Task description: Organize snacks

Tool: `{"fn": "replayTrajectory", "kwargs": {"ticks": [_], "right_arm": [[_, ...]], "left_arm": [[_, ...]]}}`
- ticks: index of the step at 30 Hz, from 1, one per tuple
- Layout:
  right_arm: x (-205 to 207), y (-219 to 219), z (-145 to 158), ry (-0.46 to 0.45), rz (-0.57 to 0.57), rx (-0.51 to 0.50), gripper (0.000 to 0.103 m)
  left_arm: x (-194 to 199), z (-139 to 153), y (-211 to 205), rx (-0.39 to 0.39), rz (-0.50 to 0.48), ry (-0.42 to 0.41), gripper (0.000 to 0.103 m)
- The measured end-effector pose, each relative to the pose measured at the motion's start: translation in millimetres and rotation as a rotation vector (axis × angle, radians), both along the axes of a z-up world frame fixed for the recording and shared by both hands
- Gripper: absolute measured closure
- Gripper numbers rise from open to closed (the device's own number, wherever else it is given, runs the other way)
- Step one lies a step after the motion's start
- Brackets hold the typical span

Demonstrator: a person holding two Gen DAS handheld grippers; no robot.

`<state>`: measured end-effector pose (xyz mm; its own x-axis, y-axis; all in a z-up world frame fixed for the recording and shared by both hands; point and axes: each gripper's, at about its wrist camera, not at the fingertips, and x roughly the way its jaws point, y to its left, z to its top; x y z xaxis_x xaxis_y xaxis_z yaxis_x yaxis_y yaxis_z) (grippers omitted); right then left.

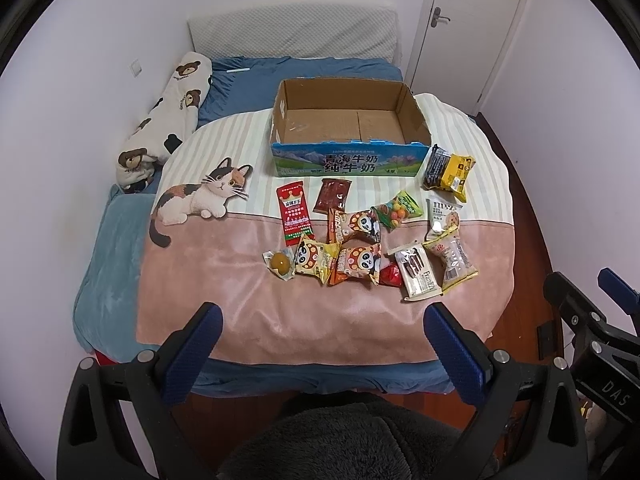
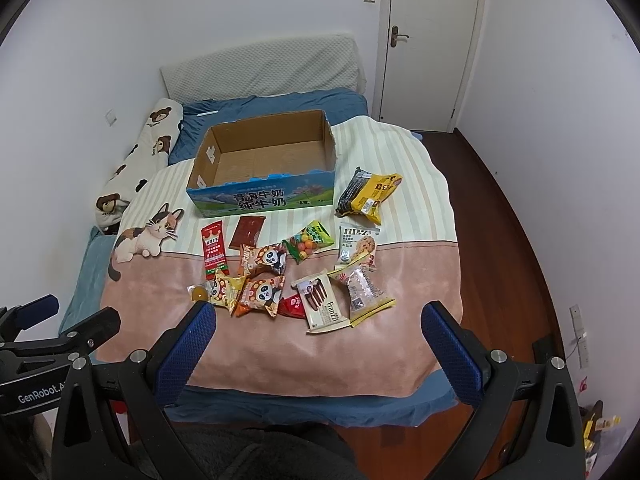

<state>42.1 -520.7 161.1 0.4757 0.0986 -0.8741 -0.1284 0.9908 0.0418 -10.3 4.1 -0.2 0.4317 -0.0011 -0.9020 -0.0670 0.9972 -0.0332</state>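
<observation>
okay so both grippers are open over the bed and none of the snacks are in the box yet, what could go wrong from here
1. The panda packets overlap their neighbours, so a pinch may drag two at once.
2. The Franzzi pack partly covers the small red packet; lifting one could flick the other.
3. The cardboard box sits on a soft blanket, so a hard drop might shift it.

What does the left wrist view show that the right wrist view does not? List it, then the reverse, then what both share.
Only the left wrist view shows the left gripper head-on, open, with the right gripper at its right edge. Only the right wrist view shows the right gripper head-on, open, and wall sockets low on the right wall. Both share the empty cardboard box, the loose snack packets, the cat blanket and the door.
</observation>
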Motion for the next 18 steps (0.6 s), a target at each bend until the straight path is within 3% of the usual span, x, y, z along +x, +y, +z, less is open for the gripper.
{"fn": "replayTrajectory", "kwargs": {"ticks": [18], "right_arm": [[1,3,-1,-0.001,0.000,-0.002,0.000]], "left_arm": [[8,7,11,-0.002,0.001,-0.003,0.000]]}}
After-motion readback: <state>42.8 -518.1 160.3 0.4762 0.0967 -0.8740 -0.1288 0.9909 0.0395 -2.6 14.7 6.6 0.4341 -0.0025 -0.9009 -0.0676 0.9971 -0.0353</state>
